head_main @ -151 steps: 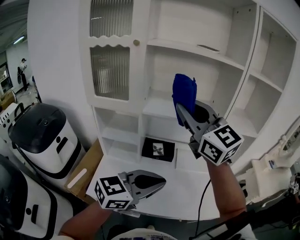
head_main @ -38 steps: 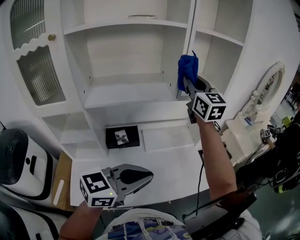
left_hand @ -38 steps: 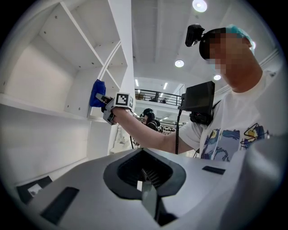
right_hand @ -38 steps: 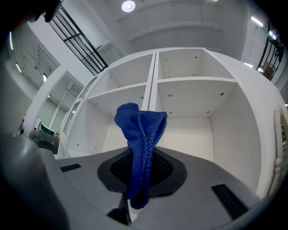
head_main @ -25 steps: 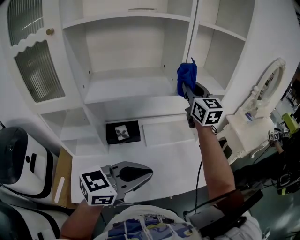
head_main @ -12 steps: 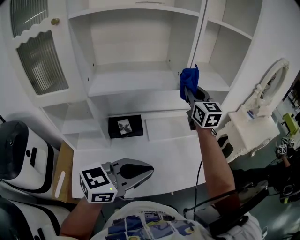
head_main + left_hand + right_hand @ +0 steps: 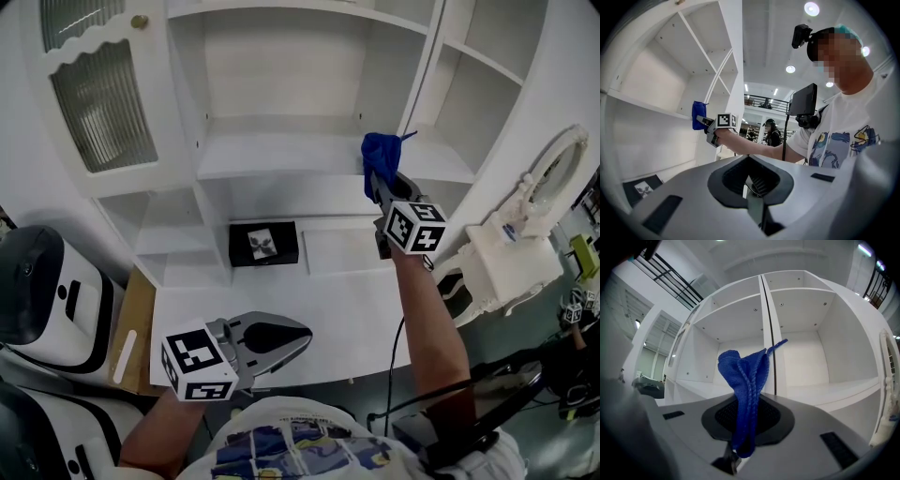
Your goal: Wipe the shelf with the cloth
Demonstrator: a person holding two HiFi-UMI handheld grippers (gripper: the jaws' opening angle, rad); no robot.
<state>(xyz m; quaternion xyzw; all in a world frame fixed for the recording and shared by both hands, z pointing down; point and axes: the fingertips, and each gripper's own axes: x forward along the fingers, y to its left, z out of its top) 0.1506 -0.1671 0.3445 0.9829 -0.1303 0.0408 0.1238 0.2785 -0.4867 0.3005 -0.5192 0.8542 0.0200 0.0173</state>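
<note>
Bright, even light falls from round ceiling lamps (image 7: 811, 8), with fisheye bending and dark vignetted corners.

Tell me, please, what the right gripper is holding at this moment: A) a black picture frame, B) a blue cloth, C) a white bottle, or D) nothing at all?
B: the right gripper has its jaws closed on a bunched blue cloth, which sticks up from between them in front of the white shelf unit.
</note>
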